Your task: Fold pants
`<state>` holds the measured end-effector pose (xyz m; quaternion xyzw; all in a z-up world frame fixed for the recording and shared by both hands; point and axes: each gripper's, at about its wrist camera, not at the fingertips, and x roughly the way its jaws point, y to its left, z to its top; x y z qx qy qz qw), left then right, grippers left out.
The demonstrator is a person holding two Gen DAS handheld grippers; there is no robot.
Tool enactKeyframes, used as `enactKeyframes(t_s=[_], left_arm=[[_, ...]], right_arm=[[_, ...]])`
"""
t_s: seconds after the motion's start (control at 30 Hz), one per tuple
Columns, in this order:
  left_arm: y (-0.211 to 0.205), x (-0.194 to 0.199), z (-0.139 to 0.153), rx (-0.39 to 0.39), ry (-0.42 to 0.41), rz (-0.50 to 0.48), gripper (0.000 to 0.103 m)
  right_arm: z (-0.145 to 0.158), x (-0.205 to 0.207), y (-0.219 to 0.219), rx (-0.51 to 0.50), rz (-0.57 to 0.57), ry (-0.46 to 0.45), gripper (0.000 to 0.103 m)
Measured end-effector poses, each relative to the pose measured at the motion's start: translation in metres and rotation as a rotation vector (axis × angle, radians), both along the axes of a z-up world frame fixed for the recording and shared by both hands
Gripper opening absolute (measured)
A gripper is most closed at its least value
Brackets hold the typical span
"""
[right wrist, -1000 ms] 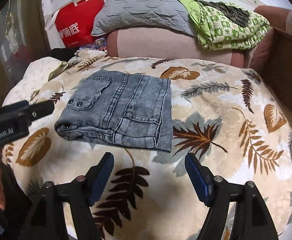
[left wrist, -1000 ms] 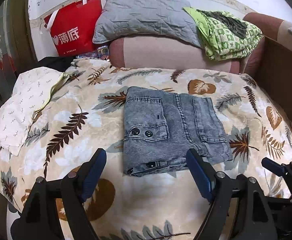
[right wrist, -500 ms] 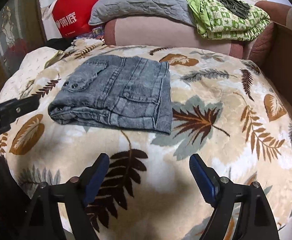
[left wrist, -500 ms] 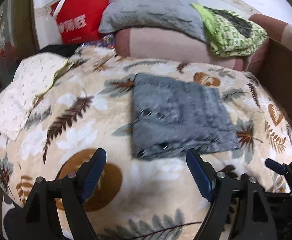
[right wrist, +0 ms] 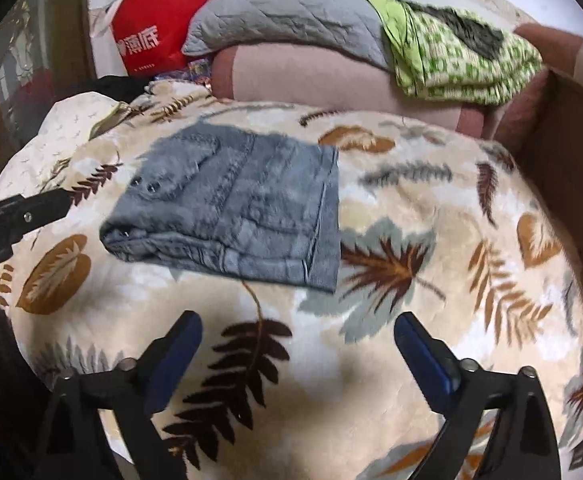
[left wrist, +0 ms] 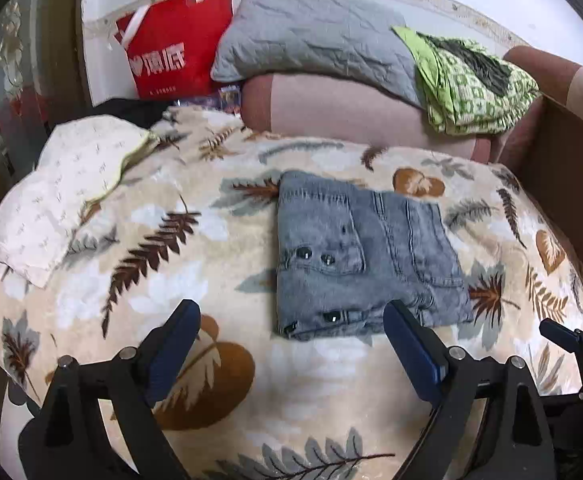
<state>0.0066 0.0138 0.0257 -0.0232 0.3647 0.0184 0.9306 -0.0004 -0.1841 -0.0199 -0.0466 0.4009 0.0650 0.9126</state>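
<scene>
Right now the pants [left wrist: 365, 258] lie folded into a small, thick, gray square of denim. They sit flat on top of the blanket [left wrist: 195, 248], near its middle. Two dark buttons show on a pocket flap, and more buttons peek out at the near folded edge. Nothing is touching the pants.

Next come the tongs. The left gripper [left wrist: 291, 322] hangs just in front of the pants, low over the blanket. Its blue pads [left wrist: 411, 354] are spread wide apart, and its jaws have just been opening. Nothing is between them; in the left view the near corner of the pants shows just behind the right pad. The right gripper [right wrist: 297, 338] is off to the side of the pants, over a brown fern leaf on the blanket. Its jaws are wide apart too, have just been opening, and hold nothing. Each gripper shows at the edge of the other one's view.

All around, the blanket is cream with brown, gray and gold leaves. A white cloth [left wrist: 57, 196] with tiny marks lies at the left edge of the blanket. Behind the blanket is a pink bolster [left wrist: 343, 110]. A gray quilted pillow [left wrist: 311, 38] rests on top of it. Beside the pillow sits a folded green patterned cloth [left wrist: 473, 86]. A red bag [left wrist: 175, 52] with white writing stands by the wall at the back left.
</scene>
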Motion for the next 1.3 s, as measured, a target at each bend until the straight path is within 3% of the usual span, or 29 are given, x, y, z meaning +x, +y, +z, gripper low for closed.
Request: enactKeyframes(t_s=[0.4, 0.5, 0.9, 1.03, 1.17, 1.3], left_arm=[[-0.001, -0.004, 0.011, -0.060, 0.016, -0.032, 0.093], [-0.003, -0.003, 0.011, -0.076, 0.025, -0.054, 0.098], [-0.010, 0.006, 0.010, -0.063, 0.049, -0.082, 0.103], [-0.019, 0.012, 0.012, 0.000, 0.037, -0.071, 0.103], [-0.021, 0.019, 0.013, -0.033, 0.048, -0.087, 0.103], [-0.025, 0.024, 0.013, -0.012, 0.039, -0.089, 0.103]], right_arm=[[0.009, -0.005, 0.013, -0.030, 0.029, 0.015, 0.101], [0.011, -0.006, 0.013, -0.029, 0.029, 0.016, 0.101], [0.010, -0.001, 0.014, -0.029, 0.029, 0.021, 0.102], [0.008, 0.000, 0.011, -0.025, 0.021, 0.025, 0.102], [0.007, 0.003, 0.007, -0.021, 0.005, 0.027, 0.102], [0.007, 0.006, 0.004, -0.019, -0.003, 0.027, 0.102]])
